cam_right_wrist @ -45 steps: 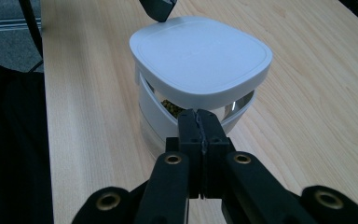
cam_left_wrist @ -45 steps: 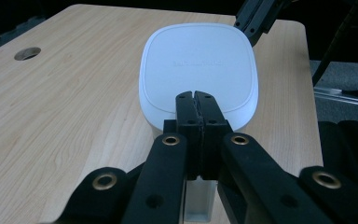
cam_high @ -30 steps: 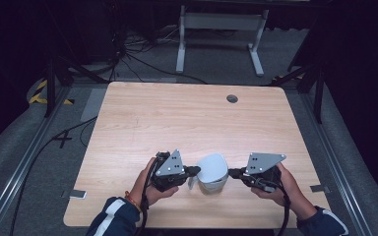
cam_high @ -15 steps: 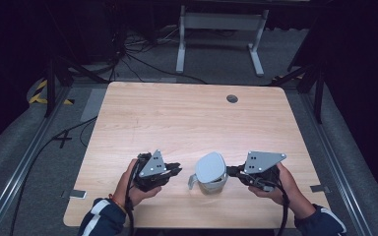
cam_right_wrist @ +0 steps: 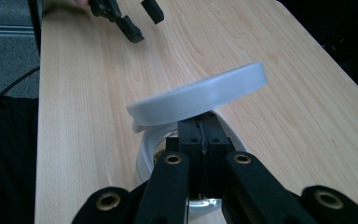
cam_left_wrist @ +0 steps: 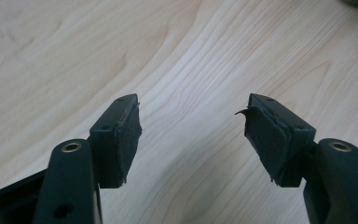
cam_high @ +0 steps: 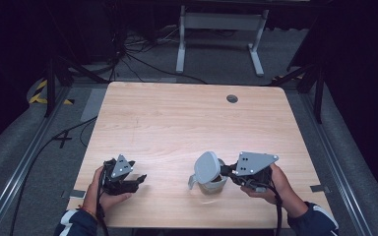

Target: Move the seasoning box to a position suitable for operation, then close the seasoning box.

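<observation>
Pinching the rim of the jar (cam_high: 212, 183), the right gripper (cam_high: 227, 172) has its jaws pressed together on the near wall of that small pot, as the right gripper view makes plain: the two black pads meet with the thin wall caught between them, just under the tilted lid (cam_right_wrist: 200, 95). The jar stands on the table (cam_high: 187, 123) right at the tips of this gripper, and its white hinged lid leans open above the mouth, raised on the side away from the tool.

Well off to the other side of the jar, the left gripper (cam_high: 137, 181) holds nothing. Its jaws have just been opening, and the left gripper view shows the two pads (cam_left_wrist: 129, 135) spread apart over bare wood, with only grain between them. In the right gripper view it sits far beyond the jar, near the far edge.

By my reading, the step in hand is steadying the jar with the lid flipped up while the free tool lets go and backs off. What sits inside the jar is too dim to tell.

Next, the left gripper would likely need to come back toward the jar with its jaws apart, approach from the side opposite the right gripper, and take either the lid's raised edge or something to go into the mouth. Meanwhile the right one must keep its pinch firm, since the thin wall could slip or the light jar tip.
</observation>
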{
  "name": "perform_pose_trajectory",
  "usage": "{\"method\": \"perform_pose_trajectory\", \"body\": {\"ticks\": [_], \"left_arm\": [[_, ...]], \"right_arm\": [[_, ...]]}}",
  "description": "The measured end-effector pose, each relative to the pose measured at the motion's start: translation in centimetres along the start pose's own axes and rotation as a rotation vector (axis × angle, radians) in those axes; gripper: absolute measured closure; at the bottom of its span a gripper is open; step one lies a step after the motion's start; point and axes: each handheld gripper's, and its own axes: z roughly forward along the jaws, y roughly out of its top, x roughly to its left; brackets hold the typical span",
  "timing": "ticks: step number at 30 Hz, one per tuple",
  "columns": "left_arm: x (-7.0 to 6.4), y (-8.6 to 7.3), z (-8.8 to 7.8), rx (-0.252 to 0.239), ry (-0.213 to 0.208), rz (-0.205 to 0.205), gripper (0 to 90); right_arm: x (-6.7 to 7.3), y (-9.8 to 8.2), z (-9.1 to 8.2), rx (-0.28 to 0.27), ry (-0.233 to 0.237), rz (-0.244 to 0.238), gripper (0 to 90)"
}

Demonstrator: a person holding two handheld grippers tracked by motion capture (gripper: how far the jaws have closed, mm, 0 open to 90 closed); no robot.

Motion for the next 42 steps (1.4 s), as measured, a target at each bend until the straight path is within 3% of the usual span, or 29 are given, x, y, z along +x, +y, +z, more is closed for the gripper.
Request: {"method": "perform_pose_trajectory", "body": {"ticks": [6, 11, 15, 20, 22, 26, 31, 35, 39, 42], "left_arm": [[1.0, -1.8, 0.4, 0.050, -0.014, -0.035, 31.0], [1.5, -2.4, 0.4, 0.053, -0.037, -0.065, 27.6], [1.9, -2.8, 0.5, 0.022, -0.055, -0.119, 25.7], [2.0, -2.6, 0.8, 0.038, -0.058, -0.080, 20.5], [1.9, -2.6, 0.8, 0.041, -0.065, -0.100, 19.8], [2.1, -2.5, 0.9, 0.056, -0.071, -0.088, 18.1], [2.0, -2.4, 1.0, 0.050, -0.066, -0.096, 16.9], [2.0, -2.3, 1.1, 0.049, -0.068, -0.093, 16.4], [2.1, -2.1, 1.4, 0.051, -0.078, -0.079, 15.3], [2.1, -2.0, 1.4, 0.062, -0.078, -0.086, 15.2]], "right_arm": [[0.6, 0.7, 0.7, -0.002, 0.005, -0.023, 89.5], [1.3, 1.6, 1.6, -0.006, 0.023, -0.052, 89.4], [1.7, 1.9, 2.5, 0.003, 0.043, -0.067, 89.4], [1.5, 1.6, 2.4, 0.016, 0.032, -0.053, 88.4], [1.2, 1.4, 2.1, 0.015, 0.024, -0.043, 86.0], [0.7, 0.5, 0.9, 0.015, -0.005, -0.032, 80.6], [0.0, -1.4, -1.2, 0.011, -0.056, 0.012, 61.7], [-0.9, -3.9, -3.2, 0.020, -0.136, 0.045, 50.8], [-1.7, -7.8, -4.8, 0.046, -0.223, 0.099, 43.0], [-2.0, -11.6, -5.6, 0.081, -0.256, 0.155, 38.2]]}}
